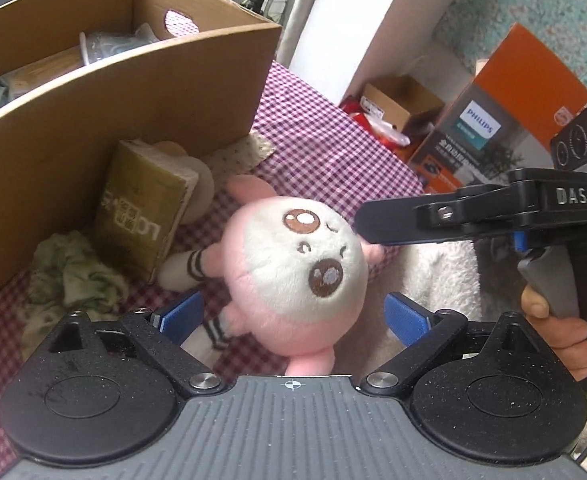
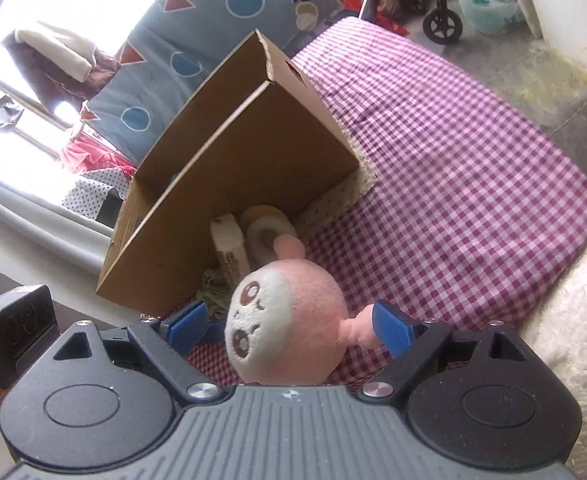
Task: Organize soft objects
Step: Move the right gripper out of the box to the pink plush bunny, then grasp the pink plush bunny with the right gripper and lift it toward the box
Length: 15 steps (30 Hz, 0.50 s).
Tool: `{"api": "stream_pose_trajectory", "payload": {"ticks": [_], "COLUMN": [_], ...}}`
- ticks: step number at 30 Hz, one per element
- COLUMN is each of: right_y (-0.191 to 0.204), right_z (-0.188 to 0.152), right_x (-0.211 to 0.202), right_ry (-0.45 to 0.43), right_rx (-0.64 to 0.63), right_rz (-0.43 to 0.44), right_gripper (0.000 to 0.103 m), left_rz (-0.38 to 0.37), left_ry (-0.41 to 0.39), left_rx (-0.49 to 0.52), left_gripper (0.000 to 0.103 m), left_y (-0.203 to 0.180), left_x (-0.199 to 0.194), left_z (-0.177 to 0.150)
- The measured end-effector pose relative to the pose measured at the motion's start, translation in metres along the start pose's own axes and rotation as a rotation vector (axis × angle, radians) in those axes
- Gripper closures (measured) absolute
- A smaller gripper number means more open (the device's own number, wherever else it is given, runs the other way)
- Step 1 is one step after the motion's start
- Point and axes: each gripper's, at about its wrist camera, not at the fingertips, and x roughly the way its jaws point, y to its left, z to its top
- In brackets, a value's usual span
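Plush: our pink-and-white plush toy (image 1: 293, 268) hung above the checked bedcover (image 2: 453, 152), just beside the cardboard box (image 1: 105, 120).
Left gripper (image 1: 293, 316): fingers wide, toy between them, ungripped.
Right gripper (image 2: 289, 322): fingers wide too; one pad touched the toy's limb, though we couldn't tell if it pinched.
Why: we judged a hand-over toward the box.
Box: held a tissue pack (image 1: 25, 76), clear cup (image 1: 105, 46).

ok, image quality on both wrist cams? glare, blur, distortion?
Left wrist: even light, no glare; plush fairly sharp, box walls bowed by fisheye, corners vignetted black. Right wrist: window top left blown out to white, plush a little soft, checked cloth lines curve towards the rim.
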Motion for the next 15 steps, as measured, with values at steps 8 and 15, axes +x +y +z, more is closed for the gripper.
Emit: {"api": "stream_pose_trajectory", "payload": {"ticks": [8, 15], "right_y": [-0.019, -0.021], "right_z": [-0.002, -0.009], "right_x": [0.022, 0.010], "right_ry": [0.033, 0.017], "right_rx": [0.100, 0.157], "right_rz": [0.049, 0.043], "right_gripper": [0.027, 0.032], "left_rz": [-0.024, -0.064], "left_ry": [0.042, 0.037], "left_rx": [-0.007, -0.040], "left_gripper": [0.009, 0.009], "left_y": [-0.004, -0.004], "left_x": [0.022, 0.016], "left_z": [0.006, 0.005]}}
